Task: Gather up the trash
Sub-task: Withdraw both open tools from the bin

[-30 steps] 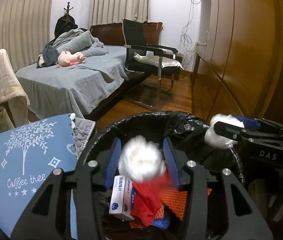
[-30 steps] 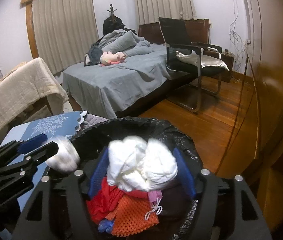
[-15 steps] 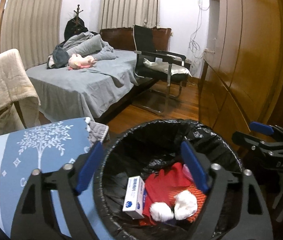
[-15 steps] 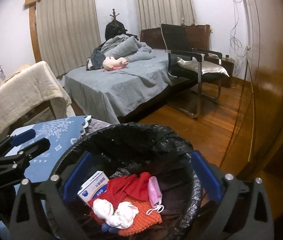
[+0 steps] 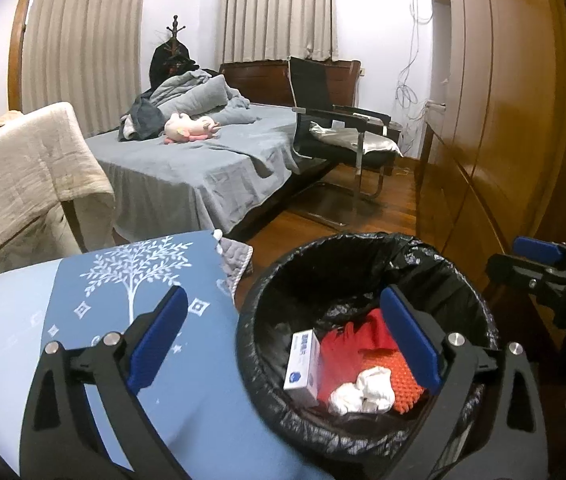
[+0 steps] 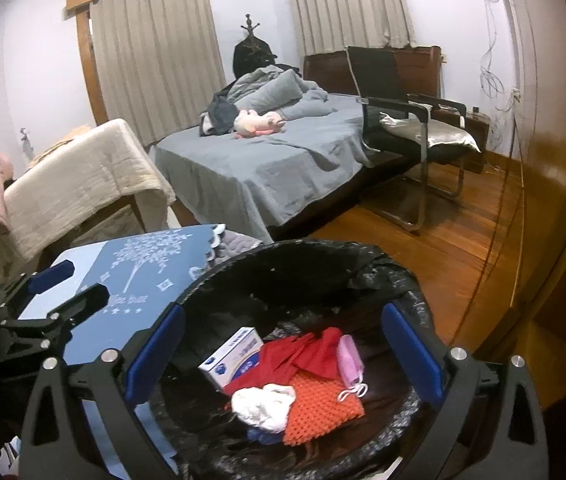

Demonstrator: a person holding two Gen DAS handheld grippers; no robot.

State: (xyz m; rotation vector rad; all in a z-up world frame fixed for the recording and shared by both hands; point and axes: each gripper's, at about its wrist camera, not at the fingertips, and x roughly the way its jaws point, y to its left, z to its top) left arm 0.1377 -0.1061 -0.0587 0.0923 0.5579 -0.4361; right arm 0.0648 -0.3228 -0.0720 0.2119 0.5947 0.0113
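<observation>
Grey bed (image 5: 203,168) with pink plush toy (image 5: 189,128), black chair (image 5: 339,128), beige curtains (image 5: 79,40), wooden wardrobe (image 5: 503,100)

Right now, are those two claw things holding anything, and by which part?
Nothing: the left gripper and right gripper have just opened, empty; the white wads lie in the bin.

Both white wads (image 5: 363,392) now dropped into bin (image 5: 459,276), left tongs (image 5: 283,344) and right tongs (image 6: 283,350) just sprung wide, empty

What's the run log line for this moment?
left tongs: open, empty | right tongs: open, empty | white wads: in bin
</observation>
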